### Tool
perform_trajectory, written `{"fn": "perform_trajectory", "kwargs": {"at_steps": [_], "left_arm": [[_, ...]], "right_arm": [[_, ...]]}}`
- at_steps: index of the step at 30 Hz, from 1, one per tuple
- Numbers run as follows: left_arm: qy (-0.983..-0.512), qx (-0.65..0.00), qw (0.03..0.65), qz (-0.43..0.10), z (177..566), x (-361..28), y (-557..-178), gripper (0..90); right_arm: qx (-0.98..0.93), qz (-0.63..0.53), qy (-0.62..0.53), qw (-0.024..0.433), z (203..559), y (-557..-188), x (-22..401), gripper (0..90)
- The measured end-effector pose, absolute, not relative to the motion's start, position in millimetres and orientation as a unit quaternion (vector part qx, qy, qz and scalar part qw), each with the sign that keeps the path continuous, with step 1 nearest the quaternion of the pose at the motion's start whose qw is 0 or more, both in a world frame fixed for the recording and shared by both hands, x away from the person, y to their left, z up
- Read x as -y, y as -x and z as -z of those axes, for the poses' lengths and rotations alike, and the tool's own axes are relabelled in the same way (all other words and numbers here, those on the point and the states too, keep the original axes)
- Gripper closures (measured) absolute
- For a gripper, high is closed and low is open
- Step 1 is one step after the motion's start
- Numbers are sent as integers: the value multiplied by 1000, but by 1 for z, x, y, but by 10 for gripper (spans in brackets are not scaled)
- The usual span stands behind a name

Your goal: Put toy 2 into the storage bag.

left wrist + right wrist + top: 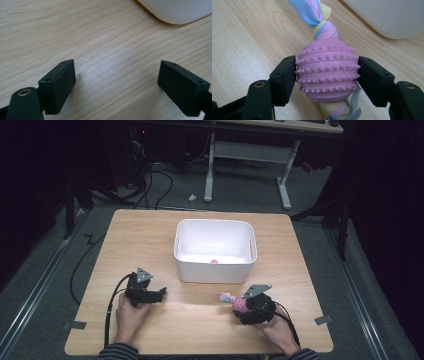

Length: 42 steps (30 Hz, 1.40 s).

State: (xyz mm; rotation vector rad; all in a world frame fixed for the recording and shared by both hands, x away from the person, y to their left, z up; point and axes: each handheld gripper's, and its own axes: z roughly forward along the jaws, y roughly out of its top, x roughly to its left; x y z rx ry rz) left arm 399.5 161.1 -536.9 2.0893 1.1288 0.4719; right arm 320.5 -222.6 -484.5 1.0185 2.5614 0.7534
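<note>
A pink studded ball toy (327, 72) with a braided blue, pink and yellow cloth tail (318, 15) lies between the jaws of my right gripper (326, 75), which is shut on the ball. In the high view this gripper (239, 304) sits near the front right of the wooden table, the toy (235, 302) pointing towards the white bin (215, 270). My left gripper (161, 294) rests at the front left, open, with bare wood between its jaws (116, 82). A small pink object (214, 261) lies inside the bin.
The white bin's rounded corner (175, 12) shows just beyond the left gripper, and its wall (387, 17) just beyond the toy. A second desk's legs (285, 180) and cables stand on the floor behind the table.
</note>
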Motion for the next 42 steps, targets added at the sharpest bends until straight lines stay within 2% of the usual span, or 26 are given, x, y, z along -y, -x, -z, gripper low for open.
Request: {"fn": "perform_trajectory", "kwargs": {"at_steps": [16, 42], "left_arm": [[-807, -437, 353, -182, 537, -161, -399, 150], [-808, -436, 352, -183, 537, -161, -399, 152]], "right_arm": [[-868, -301, -360, 160, 449, -314, 244, 339], [-856, -328, -365, 164, 393, -326, 259, 340]]}}
